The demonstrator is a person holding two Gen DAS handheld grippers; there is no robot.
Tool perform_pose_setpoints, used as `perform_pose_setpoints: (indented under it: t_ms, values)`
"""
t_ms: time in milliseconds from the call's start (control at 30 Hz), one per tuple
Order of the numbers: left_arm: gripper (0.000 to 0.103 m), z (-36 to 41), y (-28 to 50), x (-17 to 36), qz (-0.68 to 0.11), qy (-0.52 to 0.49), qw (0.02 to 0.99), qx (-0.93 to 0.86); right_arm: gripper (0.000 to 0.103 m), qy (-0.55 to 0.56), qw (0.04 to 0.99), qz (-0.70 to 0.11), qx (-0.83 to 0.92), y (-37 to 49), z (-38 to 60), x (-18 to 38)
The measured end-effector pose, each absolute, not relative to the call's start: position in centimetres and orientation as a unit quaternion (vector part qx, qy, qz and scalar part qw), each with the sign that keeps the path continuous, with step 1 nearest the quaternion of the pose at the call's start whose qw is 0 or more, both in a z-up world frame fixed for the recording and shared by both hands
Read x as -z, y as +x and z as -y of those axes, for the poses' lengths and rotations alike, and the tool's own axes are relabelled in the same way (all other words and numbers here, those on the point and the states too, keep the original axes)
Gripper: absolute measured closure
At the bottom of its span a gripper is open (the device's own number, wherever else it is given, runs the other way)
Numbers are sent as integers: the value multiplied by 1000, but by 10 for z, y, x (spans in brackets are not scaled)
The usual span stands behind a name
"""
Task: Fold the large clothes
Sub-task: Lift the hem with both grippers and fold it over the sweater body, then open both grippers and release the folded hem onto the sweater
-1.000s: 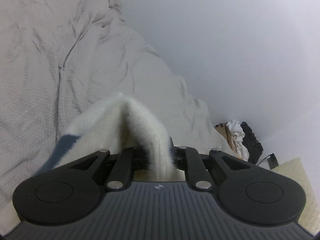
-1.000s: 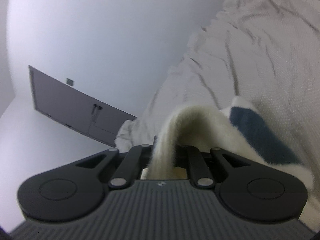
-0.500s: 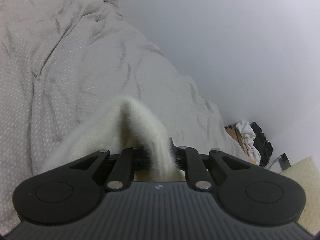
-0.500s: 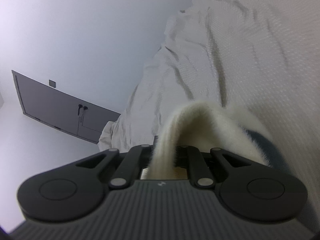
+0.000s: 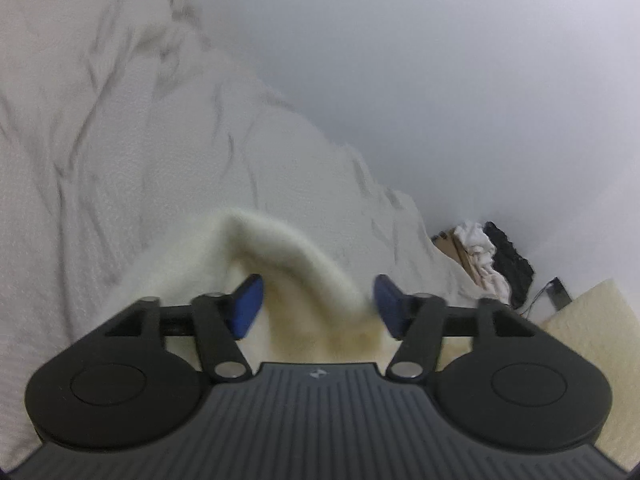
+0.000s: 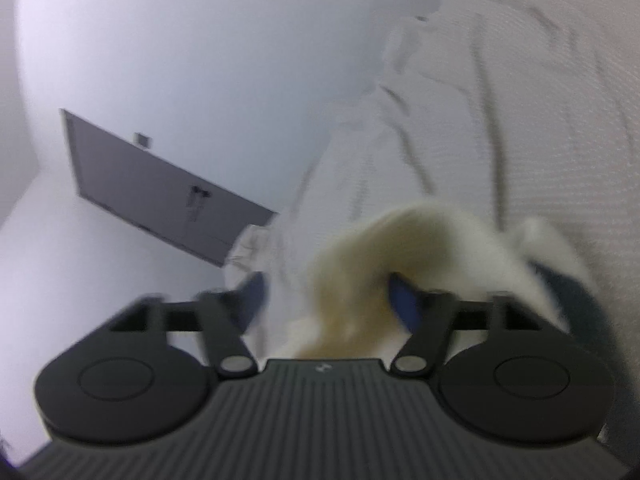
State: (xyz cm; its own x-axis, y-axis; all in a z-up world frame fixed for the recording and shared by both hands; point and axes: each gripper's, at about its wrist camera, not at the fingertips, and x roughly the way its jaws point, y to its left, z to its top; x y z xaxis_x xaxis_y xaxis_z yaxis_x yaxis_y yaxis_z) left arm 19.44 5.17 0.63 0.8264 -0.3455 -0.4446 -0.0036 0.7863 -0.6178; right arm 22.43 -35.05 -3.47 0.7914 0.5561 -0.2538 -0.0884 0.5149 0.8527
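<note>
Left gripper [image 5: 316, 300]: its jaws have just been opening and now stand apart, blue pads [image 5: 246, 306] exposed. A raised fold of the cream fleece garment [image 5: 280, 248] arches between them; it leans against the right-hand pad and is clear of the left-hand one, so nothing is clamped. The fold lies over a white textured bedspread [image 5: 120, 152], which runs to the pale wall [image 5: 440, 80]. Beyond the bed's far edge, in the corner, a pile of white and black clothes [image 5: 492, 248] sits beside a cream rug [image 5: 592, 320].

Right gripper [image 6: 324, 300]: its jaws have likewise just been opening and are spread, pads parted. The same garment [image 6: 360, 264] loops up between them, blurred, resting against the right-hand pad and away from the left-hand one. A dark blue panel of the garment [image 6: 568, 292] shows past the right-hand finger. The bedspread [image 6: 520, 120] fills the right of this view; on the left a grey door [image 6: 152, 188] is set in the wall [image 6: 200, 40].
</note>
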Motion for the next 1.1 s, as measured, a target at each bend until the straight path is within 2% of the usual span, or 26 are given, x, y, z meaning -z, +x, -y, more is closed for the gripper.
perform_pose_setpoints:
  t_ms: [267,467,900,1033,1067,1100]
  values:
    - [30,-46,171,-10,-300,-263,914,74,30,359,879,-278,-145,189,330,19]
    - [30,-35,169,-2,-302,-207,929,54,28,278,924,-256,-64,181,333,9]
    - [30,-35,172,-8,-263,-143,954,-25,29,198,939,-276,-51,225,333,28]
    - [32,-48,184,1,-291,-159,942,-58,29,190,938,-282,-64,241,330,36]
    - [36,-52,186,4,-298,-168,938,-57,30,189,936,-287,-68,246,329,39]
    - [38,-55,188,8,-304,-174,935,-55,36,187,935,-292,-70,251,328,41]
